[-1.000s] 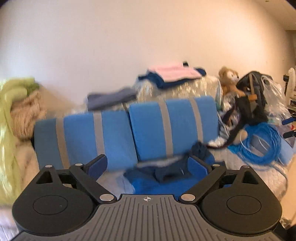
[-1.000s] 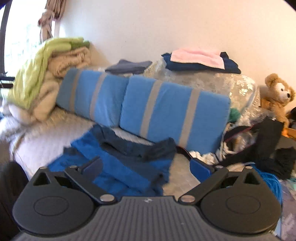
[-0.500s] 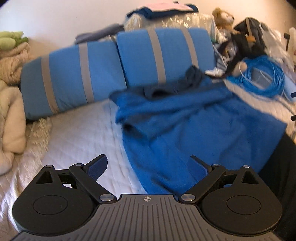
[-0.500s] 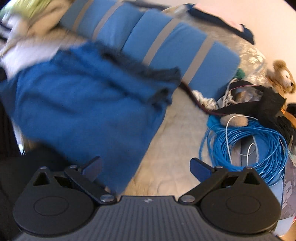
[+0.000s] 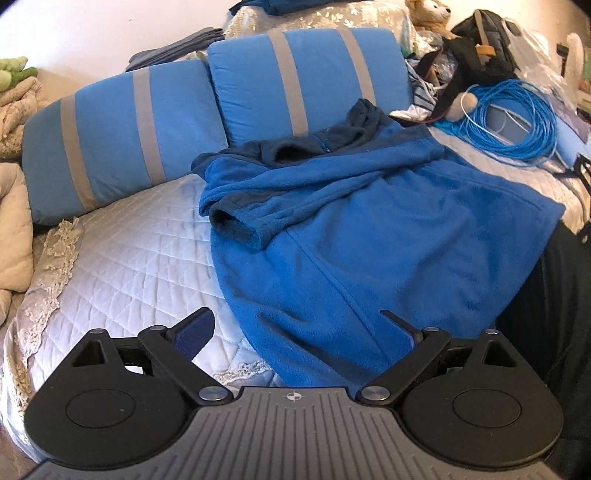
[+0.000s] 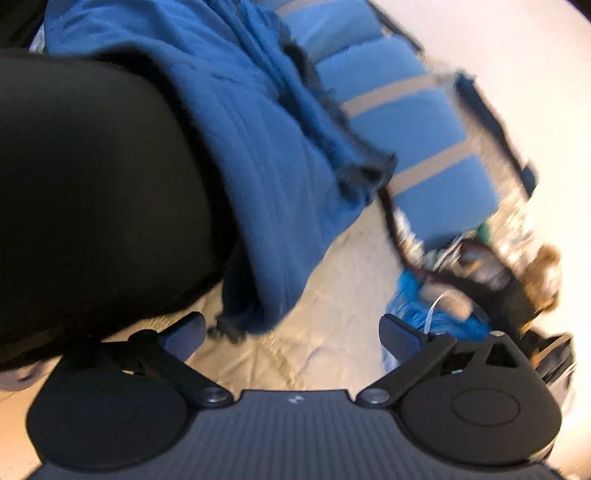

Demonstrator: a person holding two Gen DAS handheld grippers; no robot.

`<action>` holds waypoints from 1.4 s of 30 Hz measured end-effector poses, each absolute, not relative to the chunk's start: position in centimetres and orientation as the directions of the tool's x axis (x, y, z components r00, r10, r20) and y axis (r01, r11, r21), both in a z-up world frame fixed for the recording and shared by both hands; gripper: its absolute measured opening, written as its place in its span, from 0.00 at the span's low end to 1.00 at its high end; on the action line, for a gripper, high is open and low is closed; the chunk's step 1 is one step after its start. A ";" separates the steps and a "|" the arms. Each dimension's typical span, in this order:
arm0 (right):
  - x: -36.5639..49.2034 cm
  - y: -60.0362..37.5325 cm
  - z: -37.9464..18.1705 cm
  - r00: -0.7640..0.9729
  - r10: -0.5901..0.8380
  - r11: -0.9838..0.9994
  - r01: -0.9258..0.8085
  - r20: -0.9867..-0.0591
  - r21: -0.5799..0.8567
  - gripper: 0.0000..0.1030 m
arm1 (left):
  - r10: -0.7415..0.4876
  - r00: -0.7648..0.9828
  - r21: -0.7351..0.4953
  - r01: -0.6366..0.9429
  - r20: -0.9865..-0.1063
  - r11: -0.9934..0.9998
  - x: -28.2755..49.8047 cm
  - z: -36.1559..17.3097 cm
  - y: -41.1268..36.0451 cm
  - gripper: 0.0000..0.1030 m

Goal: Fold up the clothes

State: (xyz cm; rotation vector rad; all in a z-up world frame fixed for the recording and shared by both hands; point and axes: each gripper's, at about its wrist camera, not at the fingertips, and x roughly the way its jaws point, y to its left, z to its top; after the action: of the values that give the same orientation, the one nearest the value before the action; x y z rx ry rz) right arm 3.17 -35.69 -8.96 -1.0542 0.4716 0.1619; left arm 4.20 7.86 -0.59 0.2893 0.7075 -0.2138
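Observation:
A bright blue fleece garment (image 5: 369, 236) with a dark navy collar lies spread on the white quilted bed (image 5: 140, 258), one sleeve cuff (image 5: 236, 225) folded across its chest. My left gripper (image 5: 297, 330) hovers open over the garment's near hem, with nothing between its fingers. In the blurred, tilted right wrist view the same fleece (image 6: 266, 155) hangs down toward my right gripper (image 6: 291, 332), which is open just below the fabric's lower corner. A black-clad part of the person (image 6: 92, 192) fills the left of that view.
Two blue cushions with grey stripes (image 5: 221, 99) stand behind the garment. A coil of blue cable (image 5: 513, 118), a black bag (image 5: 480, 55) and a teddy bear (image 5: 428, 14) crowd the right side. Beige blankets (image 5: 14, 184) pile at the left. Folded clothes (image 5: 177, 48) lie behind the cushions.
Both grippers have dropped and tilted down from facing the wall to looking onto the bed. The left came close over the fleece's hem; the right swung sideways near its corner.

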 end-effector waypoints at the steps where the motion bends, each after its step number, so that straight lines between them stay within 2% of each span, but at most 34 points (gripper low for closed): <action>1: 3.1 -35.5 -9.2 0.902 -0.085 0.475 -0.338 -0.424 -0.812 1.00 | -0.092 0.740 0.195 0.292 -0.666 0.936 4.1 -0.7 7.8 0.92; 5: 2.4 -34.9 -9.4 0.948 -0.057 0.374 -0.269 -0.312 -0.887 0.99 | -0.086 0.734 0.209 0.300 -0.674 0.931 3.7 -1.2 7.5 0.92; 7: 2.1 -34.8 -8.7 0.958 -0.033 0.350 -0.256 -0.285 -0.901 0.94 | -0.085 0.729 0.215 0.309 -0.679 0.926 3.7 -1.6 7.3 0.92; 10: 1.8 -34.3 -7.7 0.956 0.004 0.300 -0.280 -0.293 -0.912 0.70 | -0.080 0.728 0.238 0.322 -0.680 0.916 3.6 -2.2 6.9 0.92; 12: 2.1 -34.3 -6.8 0.944 0.022 0.278 -0.323 -0.330 -0.905 0.28 | -0.075 0.735 0.268 0.337 -0.673 0.903 3.3 -2.5 6.4 0.92; 13: 2.3 -34.3 -6.3 0.937 0.028 0.267 -0.343 -0.349 -0.901 0.26 | -0.072 0.740 0.286 0.346 -0.669 0.894 3.1 -2.7 6.1 0.92; 15: 2.9 -34.2 -4.5 0.938 0.046 0.258 -0.344 -0.344 -0.903 0.14 | -0.065 0.749 0.325 0.362 -0.660 0.874 2.6 -3.1 5.6 0.92; 17: 3.8 -33.7 -2.2 0.941 0.053 0.268 -0.337 -0.336 -0.903 0.09 | -0.050 0.754 0.373 0.379 -0.654 0.847 2.1 -3.7 5.0 0.92; 26: 10.3 -30.1 9.2 0.951 0.084 0.420 -0.304 -0.297 -0.855 0.08 | -0.034 0.769 0.528 0.469 -0.638 0.708 0.1 -6.2 2.4 0.92; 32: 16.3 -26.8 13.8 0.945 0.106 0.462 -0.323 -0.310 -0.826 0.08 | -0.016 0.787 0.603 0.485 -0.616 0.633 -0.5 -8.1 0.2 0.92; 38: 21.6 -24.8 17.2 0.936 0.115 0.526 -0.342 -0.334 -0.779 0.08 | 0.144 0.822 0.759 0.422 -0.551 0.495 0.4 -11.5 -1.2 0.92; 42: 23.0 -24.4 18.1 0.935 0.109 0.545 -0.339 -0.336 -0.767 0.08 | 0.216 0.865 0.850 0.348 -0.454 0.395 0.9 -13.1 -1.5 0.91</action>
State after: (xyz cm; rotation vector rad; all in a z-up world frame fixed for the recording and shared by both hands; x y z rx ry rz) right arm 23.02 -24.41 18.09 -0.9608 0.2617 0.2698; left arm 0.92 -1.49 -13.10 1.1786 0.5519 -0.0891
